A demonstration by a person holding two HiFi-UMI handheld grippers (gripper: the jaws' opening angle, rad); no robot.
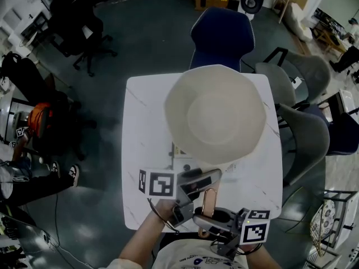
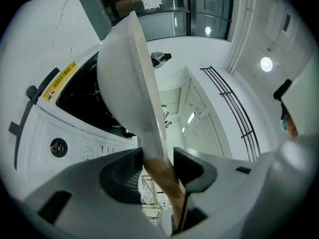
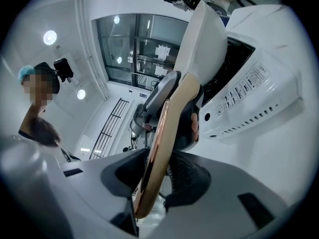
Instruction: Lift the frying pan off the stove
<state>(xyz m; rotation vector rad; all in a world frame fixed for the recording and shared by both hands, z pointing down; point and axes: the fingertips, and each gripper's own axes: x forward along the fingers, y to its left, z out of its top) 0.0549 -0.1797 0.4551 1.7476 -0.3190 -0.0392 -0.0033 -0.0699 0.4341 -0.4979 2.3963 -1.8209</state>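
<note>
Head view has the frying pan [image 1: 216, 116] spread wide above the stove [image 2: 75, 133], and the left gripper view shows its base apart from the stove's black top. The lift looks nearly done, and the next move, I judge, calls for carrying it steadily clear of the stove. Its handle [image 1: 208, 202] points away from the stove toward the person. The left gripper [image 2: 157, 169] is clamped on it near the pan, and the right gripper [image 3: 154, 180] on its copper end loop.

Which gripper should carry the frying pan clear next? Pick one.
Probably left. The left gripper clamps the handle right beside the frying pan, nearest the weight; the right gripper only pinches the handle's far end.
</note>
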